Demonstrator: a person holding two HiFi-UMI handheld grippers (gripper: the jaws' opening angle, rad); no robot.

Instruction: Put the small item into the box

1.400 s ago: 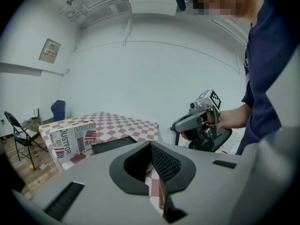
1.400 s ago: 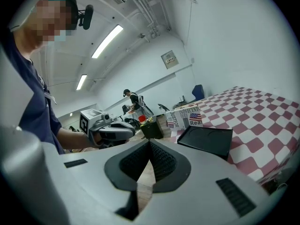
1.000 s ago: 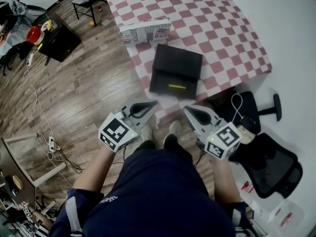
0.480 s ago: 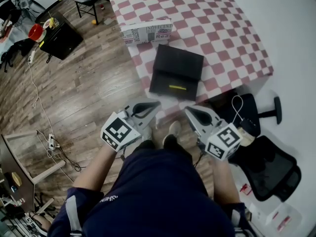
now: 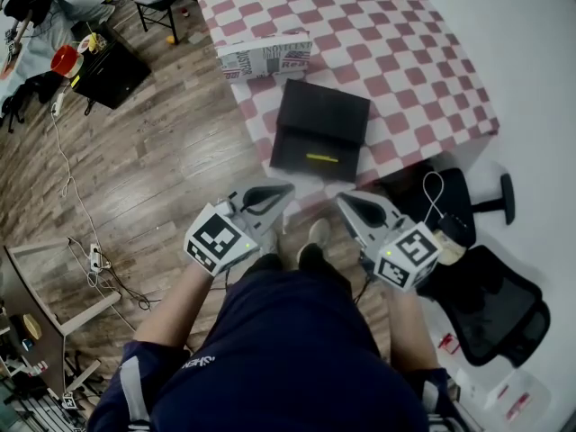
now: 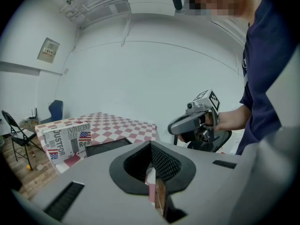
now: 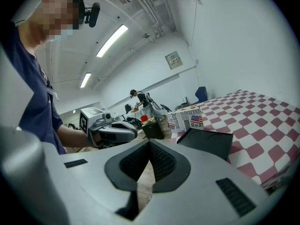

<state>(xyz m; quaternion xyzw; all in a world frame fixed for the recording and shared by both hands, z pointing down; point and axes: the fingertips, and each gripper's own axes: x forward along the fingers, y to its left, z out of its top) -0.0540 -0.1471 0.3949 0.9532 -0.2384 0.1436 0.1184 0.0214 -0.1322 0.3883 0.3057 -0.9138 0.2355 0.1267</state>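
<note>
I'm holding left tongs [image 5: 268,193] and right tongs [image 5: 353,204] pressed together, empty; yellow item [image 5: 322,158] seemingly lying inside black box [image 5: 326,115].

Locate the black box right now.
In the head view, the black box lies centre frame at the near edge of the checkered table, just nearer the person than the newsprint-patterned box.

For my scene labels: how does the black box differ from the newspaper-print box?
The black box is plain dark; the newspaper-print box is white with text. The black box is wider and nearer the person; the newspaper-print box is narrower and farther. A yellow item shows on the black box only. Both rest on the checkered table.
</note>
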